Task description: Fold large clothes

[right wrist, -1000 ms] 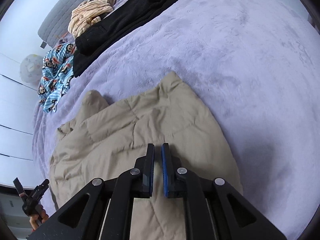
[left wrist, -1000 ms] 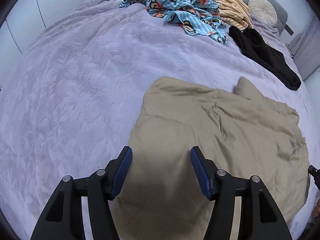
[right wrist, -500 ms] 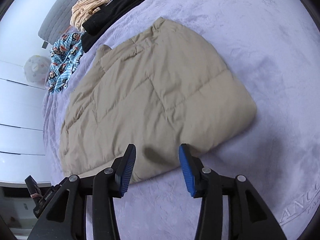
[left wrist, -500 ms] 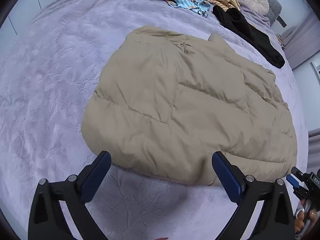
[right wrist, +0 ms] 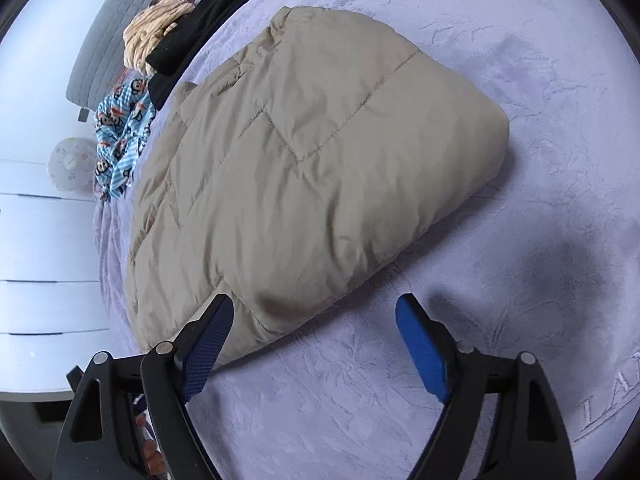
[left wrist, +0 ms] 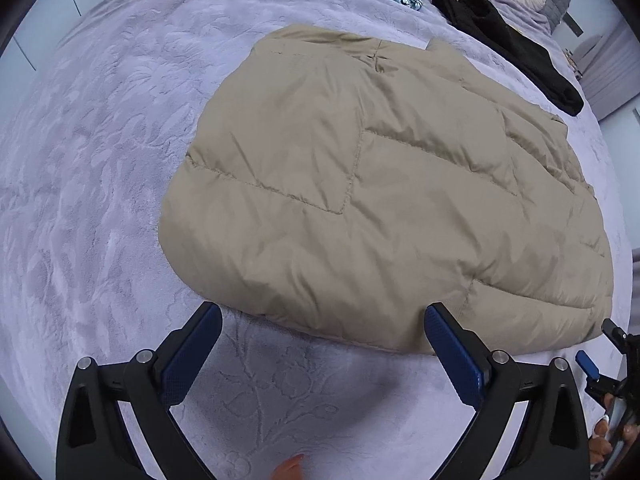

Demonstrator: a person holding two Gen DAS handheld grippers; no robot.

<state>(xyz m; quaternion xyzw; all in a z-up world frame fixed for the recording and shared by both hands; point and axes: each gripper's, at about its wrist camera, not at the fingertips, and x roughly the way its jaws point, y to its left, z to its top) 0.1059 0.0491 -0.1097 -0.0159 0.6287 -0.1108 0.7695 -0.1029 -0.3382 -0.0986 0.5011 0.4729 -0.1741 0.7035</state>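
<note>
Lilac bedspread (left wrist: 100, 168), tan jacket (left wrist: 384, 184) seemingly folded, both grippers pulled back, left gripper (left wrist: 322, 344) wide apart, right gripper (right wrist: 314, 336) opening, empty.

Both wrist views are aimed steeply down from close by (opposite ends), and the folded tan puffer jacket (left wrist: 380, 200) (right wrist: 304, 168) is shared.

A folded beige quilted puffer jacket (right wrist: 304, 168) lies on a lavender embossed plush bedspread (right wrist: 540, 92). The right gripper (right wrist: 314, 322), black-armed with blue pads, hangs over the jacket's near edge, its jaws opening and gripping nothing; the left pad overlaps the jacket's hem, the right sits over bare bedspread. Beyond the jacket's far end lie a black garment (right wrist: 188, 40), a cream striped garment (right wrist: 154, 32) and a blue monkey-print cloth (right wrist: 120, 136).
</note>
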